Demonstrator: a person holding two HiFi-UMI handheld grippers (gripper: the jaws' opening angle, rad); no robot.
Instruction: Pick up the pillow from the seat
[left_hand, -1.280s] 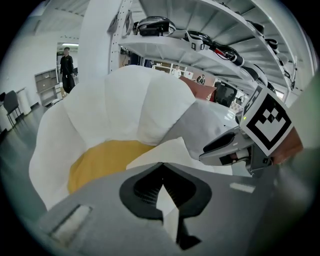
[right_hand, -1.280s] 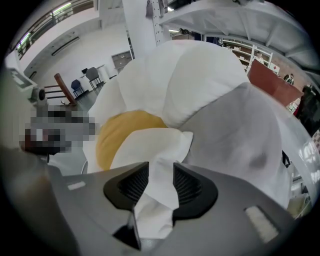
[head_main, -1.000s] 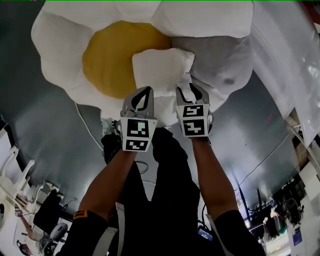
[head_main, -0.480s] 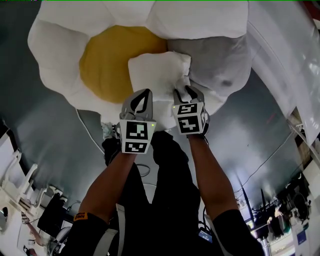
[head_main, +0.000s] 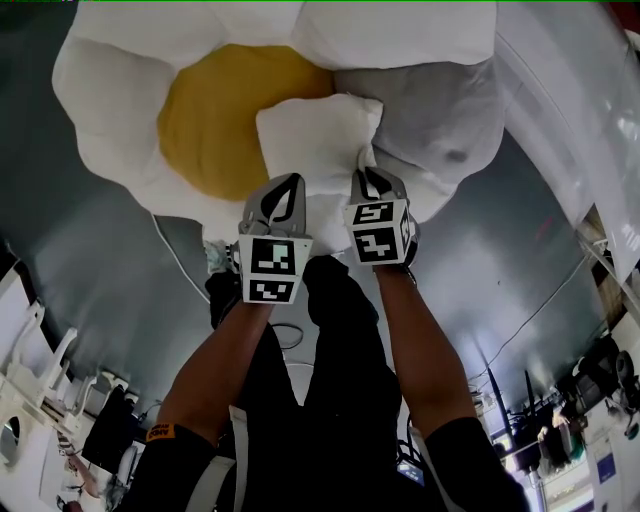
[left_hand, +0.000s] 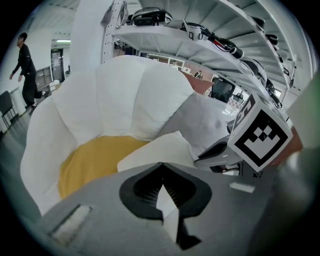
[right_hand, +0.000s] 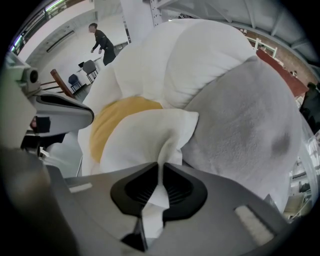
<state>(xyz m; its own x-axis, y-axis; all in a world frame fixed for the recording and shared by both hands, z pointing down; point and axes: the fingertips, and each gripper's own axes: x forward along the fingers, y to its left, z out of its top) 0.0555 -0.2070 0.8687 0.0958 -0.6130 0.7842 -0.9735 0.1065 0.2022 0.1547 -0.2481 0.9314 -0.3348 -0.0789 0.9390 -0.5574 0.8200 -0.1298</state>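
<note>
A white square pillow (head_main: 315, 140) lies on a flower-shaped seat with a yellow centre (head_main: 205, 120) and white petals; a grey cushion (head_main: 430, 110) sits to its right. Both grippers are at the pillow's near edge. My left gripper (head_main: 283, 185) is shut, with a fold of the pillow's white fabric (left_hand: 155, 150) pinched between its jaws (left_hand: 161, 170). My right gripper (head_main: 375, 180) is closing its jaws on the pillow's near right corner. A bunched tongue of that fabric (right_hand: 135, 140) is squeezed between its pads (right_hand: 161, 167).
A white sheet (head_main: 570, 110) hangs over something at the right. A thin cable (head_main: 175, 255) runs over the grey floor below the seat. Loaded shelving (left_hand: 200, 30) rises behind the seat. A person (right_hand: 102, 40) walks far off near some chairs (right_hand: 75, 80).
The right gripper's jaws, wide open a second ago, have come together on the pillow's corner. The left gripper has stayed in place on the pillow's edge.
</note>
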